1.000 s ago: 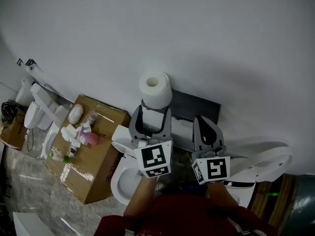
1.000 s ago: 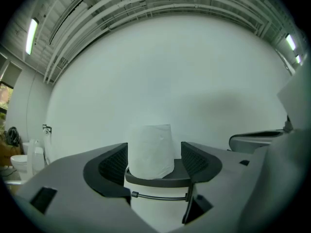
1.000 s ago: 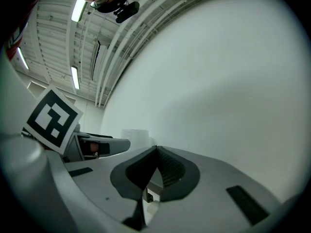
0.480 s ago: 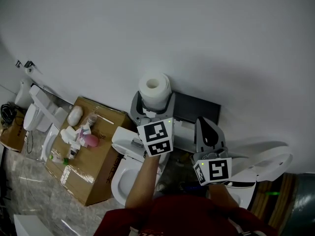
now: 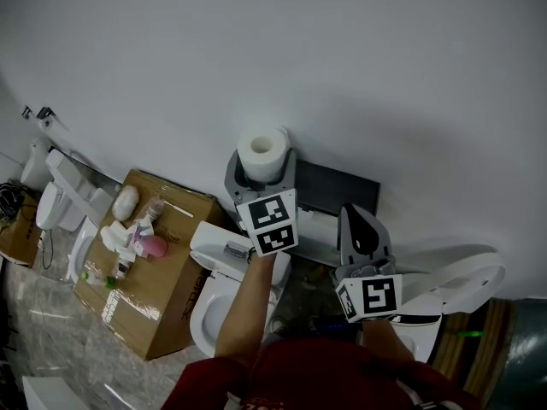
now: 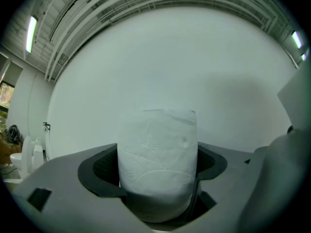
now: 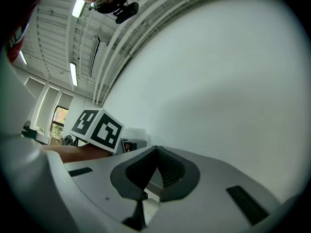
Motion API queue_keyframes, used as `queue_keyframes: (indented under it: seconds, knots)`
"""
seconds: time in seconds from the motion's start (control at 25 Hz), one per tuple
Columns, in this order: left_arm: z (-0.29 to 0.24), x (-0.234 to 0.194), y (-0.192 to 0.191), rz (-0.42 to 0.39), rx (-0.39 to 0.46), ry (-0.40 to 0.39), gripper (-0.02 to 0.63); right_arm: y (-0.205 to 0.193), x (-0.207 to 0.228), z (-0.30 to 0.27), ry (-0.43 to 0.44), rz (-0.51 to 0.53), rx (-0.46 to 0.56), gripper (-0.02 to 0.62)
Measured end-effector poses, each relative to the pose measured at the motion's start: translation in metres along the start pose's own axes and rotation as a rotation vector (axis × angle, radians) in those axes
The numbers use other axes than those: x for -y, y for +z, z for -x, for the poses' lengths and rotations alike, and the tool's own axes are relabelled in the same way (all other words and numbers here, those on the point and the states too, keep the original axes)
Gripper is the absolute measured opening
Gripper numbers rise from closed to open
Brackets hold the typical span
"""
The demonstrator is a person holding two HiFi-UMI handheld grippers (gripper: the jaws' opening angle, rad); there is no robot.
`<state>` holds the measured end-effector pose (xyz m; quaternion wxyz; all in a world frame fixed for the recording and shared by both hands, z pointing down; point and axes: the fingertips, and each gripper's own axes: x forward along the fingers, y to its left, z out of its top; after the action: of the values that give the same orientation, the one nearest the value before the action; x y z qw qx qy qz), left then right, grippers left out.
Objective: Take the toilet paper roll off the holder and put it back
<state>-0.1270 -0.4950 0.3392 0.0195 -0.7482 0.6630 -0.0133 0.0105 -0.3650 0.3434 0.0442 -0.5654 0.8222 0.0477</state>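
A white toilet paper roll [image 5: 263,150] stands upright near the white wall; whatever carries it is hidden under it. My left gripper [image 5: 261,167] reaches level around the roll, one finger on each side. In the left gripper view the roll [image 6: 158,164] fills the space between the dark pads [image 6: 99,171]. These jaws have just been opening, stand wide, and I see no squeeze on the paper. My right gripper [image 5: 359,219] hangs back to the right, shut on nothing; its pads meet in the right gripper view [image 7: 154,152].
A dark flat unit [image 5: 342,188] sits against the wall behind the grippers. A white toilet [image 5: 209,310] is below the left arm, and another white fixture [image 5: 461,282] is at the right. A cardboard box [image 5: 167,272] at the left carries bottles and toiletries.
My left gripper has moved forward toward the wall, and its jaws have spread and come around the roll. The right gripper has stayed where it was.
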Motion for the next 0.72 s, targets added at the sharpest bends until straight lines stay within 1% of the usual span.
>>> queue_keyframes:
  seconds: [0.4, 0.72]
  knots:
    - [0.006, 0.001, 0.002, -0.004, 0.02, -0.005, 0.453, 0.001, 0.003, 0.0, -0.006, 0.002, 0.004, 0.017]
    - [0.029, -0.001, 0.026, -0.016, 0.082, -0.015, 0.453, -0.001, 0.001, 0.0, -0.004, -0.001, 0.003, 0.017]
